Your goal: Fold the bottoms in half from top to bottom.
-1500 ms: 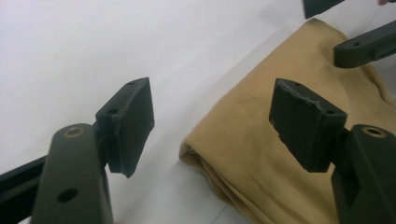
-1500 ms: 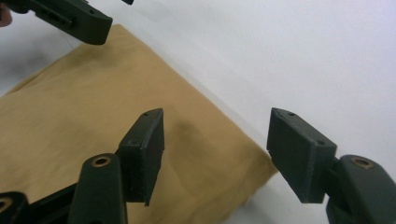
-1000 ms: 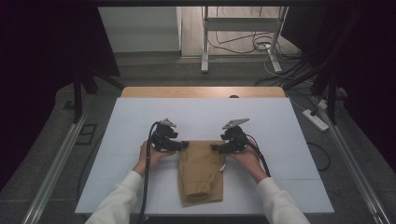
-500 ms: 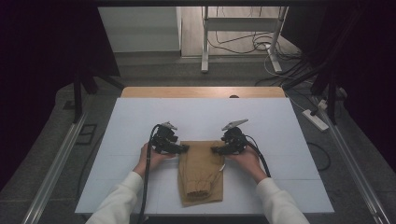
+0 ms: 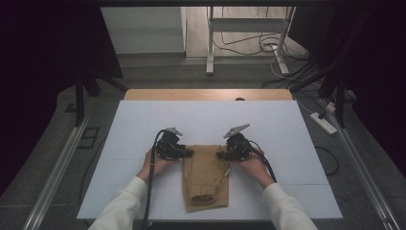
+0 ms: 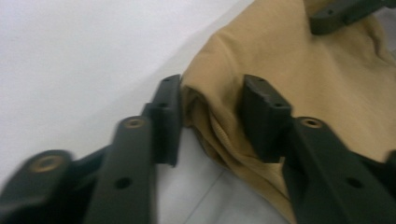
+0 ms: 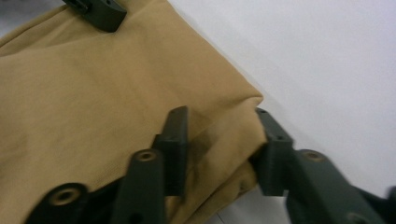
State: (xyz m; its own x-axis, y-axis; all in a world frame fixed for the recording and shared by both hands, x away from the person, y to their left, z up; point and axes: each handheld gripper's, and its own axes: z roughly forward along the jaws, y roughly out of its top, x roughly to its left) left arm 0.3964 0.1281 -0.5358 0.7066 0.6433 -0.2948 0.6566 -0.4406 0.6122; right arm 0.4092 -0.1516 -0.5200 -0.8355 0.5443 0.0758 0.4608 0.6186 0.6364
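High view: tan cloth point(image 5: 206, 177) on white table point(image 5: 268, 124), cables point(image 5: 249, 45) beyond.

Tan cloth point(image 5: 206, 179): folded into a long rectangle, lying flat on white table point(image 5: 287, 129), near its front edge, midway left to right. Layered folds at far corners; near end rumpled, seams visible.

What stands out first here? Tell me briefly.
A folded tan cloth lies near the front of the white table. The left claw and right claw sit at its two far corners, one on each side. In the gripper views each claw is open, its jaws astride a corner of the cloth.
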